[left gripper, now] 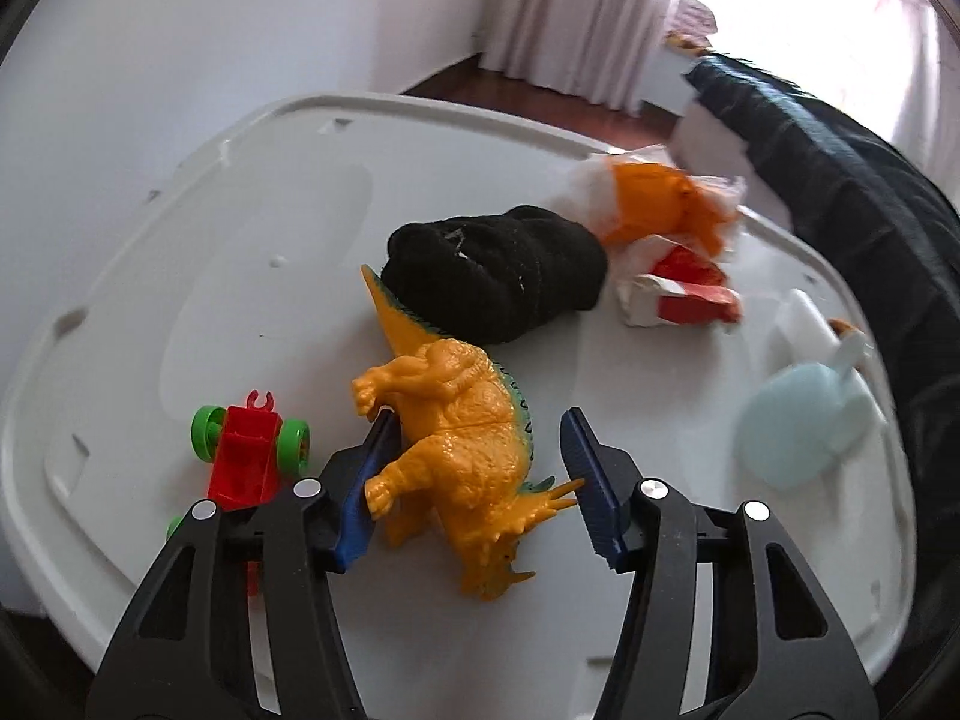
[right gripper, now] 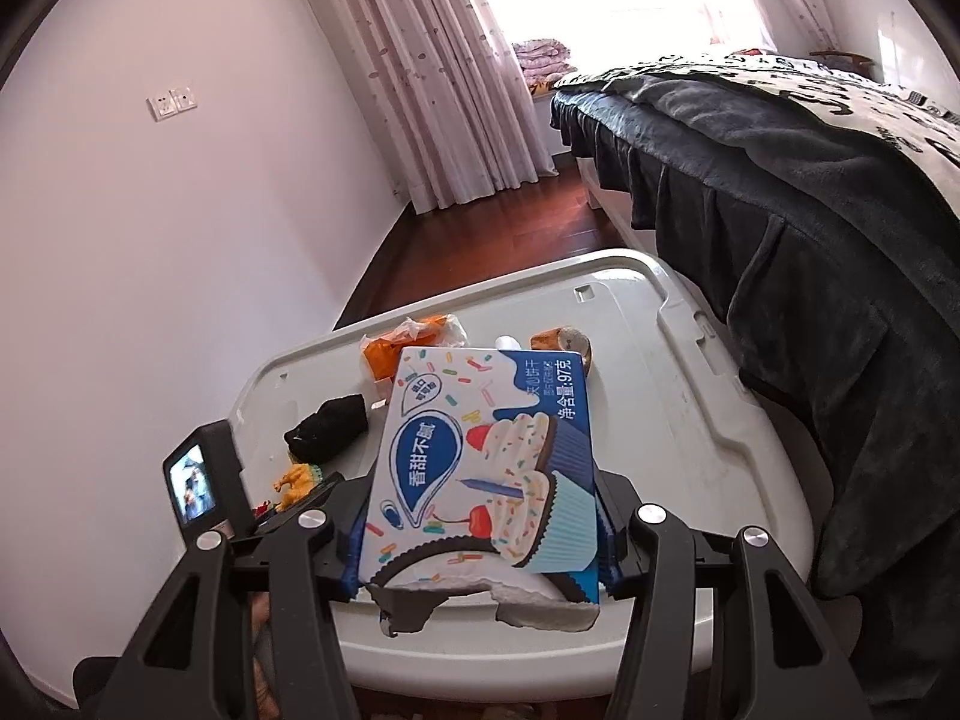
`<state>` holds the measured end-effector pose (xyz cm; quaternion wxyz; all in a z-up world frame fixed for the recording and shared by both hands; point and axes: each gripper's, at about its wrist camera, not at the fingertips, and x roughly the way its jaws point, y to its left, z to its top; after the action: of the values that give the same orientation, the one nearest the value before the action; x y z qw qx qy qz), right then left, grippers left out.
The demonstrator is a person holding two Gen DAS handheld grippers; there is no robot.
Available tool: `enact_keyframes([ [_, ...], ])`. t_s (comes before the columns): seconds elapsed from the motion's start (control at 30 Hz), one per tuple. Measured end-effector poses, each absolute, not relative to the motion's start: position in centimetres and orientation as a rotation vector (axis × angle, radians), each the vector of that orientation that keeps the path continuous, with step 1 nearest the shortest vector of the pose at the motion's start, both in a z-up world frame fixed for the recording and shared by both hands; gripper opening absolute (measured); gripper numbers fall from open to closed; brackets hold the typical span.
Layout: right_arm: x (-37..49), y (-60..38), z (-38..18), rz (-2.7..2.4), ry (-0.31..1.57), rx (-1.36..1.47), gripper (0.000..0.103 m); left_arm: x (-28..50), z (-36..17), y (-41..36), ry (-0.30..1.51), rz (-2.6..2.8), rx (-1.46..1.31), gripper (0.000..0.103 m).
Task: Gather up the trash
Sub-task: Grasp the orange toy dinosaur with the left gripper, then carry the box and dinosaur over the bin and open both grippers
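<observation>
My right gripper (right gripper: 480,546) is shut on a torn blue and white biscuit box (right gripper: 480,468) and holds it above the white lid (right gripper: 690,420). My left gripper (left gripper: 474,480) is open just over the lid (left gripper: 240,210), its fingers on either side of an orange toy dinosaur (left gripper: 462,438). Crumpled orange and white wrappers (left gripper: 666,210) and a torn red and white carton (left gripper: 684,294) lie at the far right of the lid. The wrappers also show in the right wrist view (right gripper: 414,336).
A black sock (left gripper: 498,270) lies behind the dinosaur. A red toy car with green wheels (left gripper: 249,450) sits to its left. A pale blue scoop (left gripper: 798,426) lies at the right. A bed with a dark blanket (right gripper: 780,192) stands right of the lid.
</observation>
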<state>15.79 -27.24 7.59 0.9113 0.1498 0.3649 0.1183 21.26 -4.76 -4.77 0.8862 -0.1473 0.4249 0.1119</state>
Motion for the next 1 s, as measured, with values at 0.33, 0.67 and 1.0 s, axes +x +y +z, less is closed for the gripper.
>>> enact_keyframes([
  [0.33,16.4,-26.1,6.8,0.254,0.793,0.300,0.054,15.3,-1.8,-4.7,0.804,0.029,-0.242,0.054],
  [0.67,15.9,-24.7,6.4,0.263,0.787,0.267,0.054,7.6,4.8,-6.8,0.650,-0.097,-0.073,0.054],
  [1.0,11.3,-23.4,5.7,0.294,0.764,0.203,0.054,-1.4,4.9,-7.1,0.648,-0.094,0.049,0.054],
])
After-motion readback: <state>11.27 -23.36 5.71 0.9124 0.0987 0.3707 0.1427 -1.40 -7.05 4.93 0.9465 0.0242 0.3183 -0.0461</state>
